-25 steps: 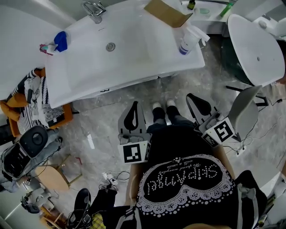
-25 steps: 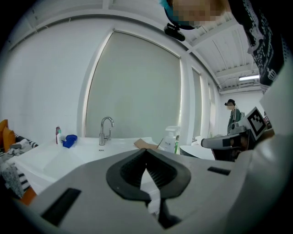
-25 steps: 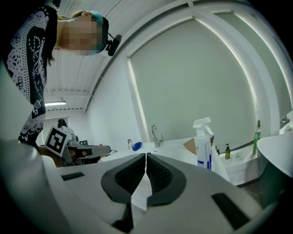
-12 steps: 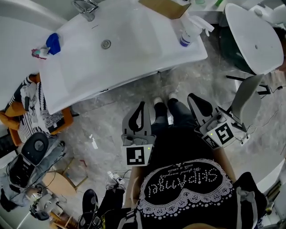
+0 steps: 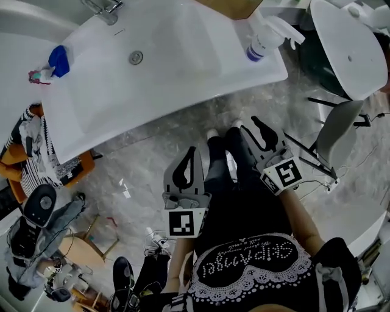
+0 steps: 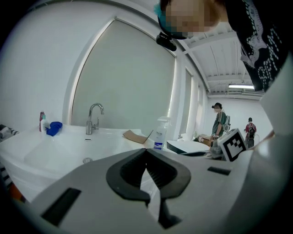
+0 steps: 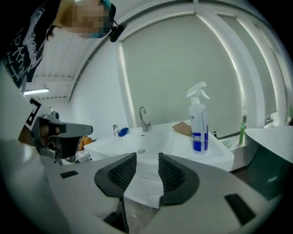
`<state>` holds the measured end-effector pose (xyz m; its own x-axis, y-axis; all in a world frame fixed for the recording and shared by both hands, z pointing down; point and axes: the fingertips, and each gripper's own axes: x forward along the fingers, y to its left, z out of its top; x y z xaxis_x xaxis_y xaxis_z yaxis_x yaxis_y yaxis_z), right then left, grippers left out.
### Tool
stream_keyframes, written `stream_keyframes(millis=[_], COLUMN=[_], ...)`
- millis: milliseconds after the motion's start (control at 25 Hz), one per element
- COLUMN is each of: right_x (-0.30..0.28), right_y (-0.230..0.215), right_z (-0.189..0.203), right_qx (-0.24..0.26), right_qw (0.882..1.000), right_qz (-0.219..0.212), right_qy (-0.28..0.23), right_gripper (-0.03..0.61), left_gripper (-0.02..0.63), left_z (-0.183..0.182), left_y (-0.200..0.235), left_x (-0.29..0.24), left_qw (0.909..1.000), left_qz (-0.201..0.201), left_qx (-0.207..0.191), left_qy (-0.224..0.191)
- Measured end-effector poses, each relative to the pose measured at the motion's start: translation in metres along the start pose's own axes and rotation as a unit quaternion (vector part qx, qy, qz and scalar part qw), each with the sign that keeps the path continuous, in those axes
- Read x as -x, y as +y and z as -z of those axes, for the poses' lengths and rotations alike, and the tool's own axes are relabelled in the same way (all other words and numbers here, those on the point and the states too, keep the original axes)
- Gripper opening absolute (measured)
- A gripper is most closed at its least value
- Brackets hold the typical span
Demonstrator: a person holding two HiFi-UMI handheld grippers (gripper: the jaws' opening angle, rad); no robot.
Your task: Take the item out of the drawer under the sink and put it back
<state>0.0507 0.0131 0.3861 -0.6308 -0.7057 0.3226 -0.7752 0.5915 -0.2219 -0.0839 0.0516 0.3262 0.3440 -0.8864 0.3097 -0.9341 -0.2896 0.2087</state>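
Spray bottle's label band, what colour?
Blue, on the white spray bottle; right gripper view shows it best.

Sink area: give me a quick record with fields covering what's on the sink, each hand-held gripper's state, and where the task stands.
on the sink: faucet, spray bottle, cardboard, blue item
left hand-held gripper: shut, empty, pointing at the sink
right hand-held gripper: open, empty, jaws have just been opening
drawer: not in view
task: not started, nothing held
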Motion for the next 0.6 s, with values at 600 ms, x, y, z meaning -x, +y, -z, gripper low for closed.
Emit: stream_keyframes(millis=[600], right_x=[-0.113], right_y=[-0.048], right_z=[0.145], right_qx=[-0.003], right_qw=[0.998], right_qz=[0.045], right_qy=[0.045], right_gripper=[0.193], left_gripper=[0.003], left_z=[0.086], left_y=[0.0], left_x=[-0.054], left_qw=[0.9986], left_qz=[0.047], left_qx=[-0.001], left_qy=[0.023])
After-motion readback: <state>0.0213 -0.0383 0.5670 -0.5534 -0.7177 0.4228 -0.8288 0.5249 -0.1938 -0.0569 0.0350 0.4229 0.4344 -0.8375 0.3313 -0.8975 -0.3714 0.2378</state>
